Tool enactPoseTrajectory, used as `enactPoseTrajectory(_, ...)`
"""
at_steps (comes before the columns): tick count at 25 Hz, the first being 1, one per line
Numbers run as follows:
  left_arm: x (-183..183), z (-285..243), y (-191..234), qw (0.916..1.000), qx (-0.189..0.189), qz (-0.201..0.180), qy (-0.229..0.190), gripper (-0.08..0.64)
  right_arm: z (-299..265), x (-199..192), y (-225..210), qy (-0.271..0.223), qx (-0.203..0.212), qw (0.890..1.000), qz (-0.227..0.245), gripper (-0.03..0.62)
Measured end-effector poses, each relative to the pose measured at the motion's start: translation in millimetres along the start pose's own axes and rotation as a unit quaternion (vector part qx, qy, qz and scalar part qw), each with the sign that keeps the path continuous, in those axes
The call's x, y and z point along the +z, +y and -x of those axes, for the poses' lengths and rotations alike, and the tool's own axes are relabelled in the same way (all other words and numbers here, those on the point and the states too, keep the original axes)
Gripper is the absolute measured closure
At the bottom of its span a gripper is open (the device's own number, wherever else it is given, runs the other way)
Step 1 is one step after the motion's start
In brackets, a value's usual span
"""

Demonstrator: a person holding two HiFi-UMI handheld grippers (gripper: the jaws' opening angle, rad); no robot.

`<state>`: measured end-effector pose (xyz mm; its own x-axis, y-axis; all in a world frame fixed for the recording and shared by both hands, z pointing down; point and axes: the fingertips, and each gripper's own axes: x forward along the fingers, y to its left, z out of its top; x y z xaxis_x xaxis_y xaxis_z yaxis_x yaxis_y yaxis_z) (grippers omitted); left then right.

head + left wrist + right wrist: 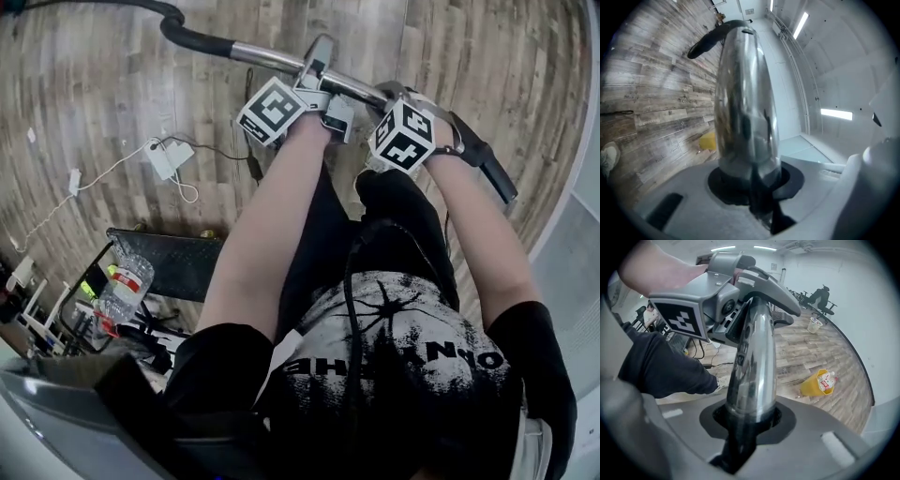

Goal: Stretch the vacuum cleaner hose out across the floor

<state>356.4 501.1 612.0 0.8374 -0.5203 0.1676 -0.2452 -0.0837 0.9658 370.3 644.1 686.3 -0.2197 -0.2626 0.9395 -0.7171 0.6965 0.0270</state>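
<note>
While both my tongs are clenched on the chrome wand [272, 58], I judge the step in hand to be drawing it away so the hose pays out behind. My left tongs [317, 70] grasp the wand on the hose side. My right tongs [398, 96] grasp it just beside them, toward the black handle [480, 155]. In each gripper view the wand fills the gap between the jaws. To do this well I should grip firmly with both, hold the wand level, and pull along the hose's own line, watching for kinks.

Beyond the wand's far end the black hose [187, 36] runs off across the wood-plank floor [84, 84]. A white charger [169, 157] lies on the floor with its cord. Farther off, a yellow carton [816, 383] lies near the floor's edge by the white wall [876, 310].
</note>
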Motion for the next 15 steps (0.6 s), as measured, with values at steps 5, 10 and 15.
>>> enactPoseTrajectory(5, -27, 18, 9, 0.9981, 0.001, 0.009, 0.061, 0.415, 4, -13, -3, 0.042, -0.01, 0.998, 0.046, 0.5)
enactPoseTrajectory(10, -42, 23, 5, 0.9954, -0.006, 0.022, 0.093, 0.377, 3, -18, -33, 0.057, -0.013, 0.998, 0.014, 0.5)
enactPoseTrajectory(15, -56, 25, 4, 0.9879, 0.0, -0.036, 0.151, 0.465, -1, -27, -53, 0.056, -0.021, 0.998, 0.014, 0.5)
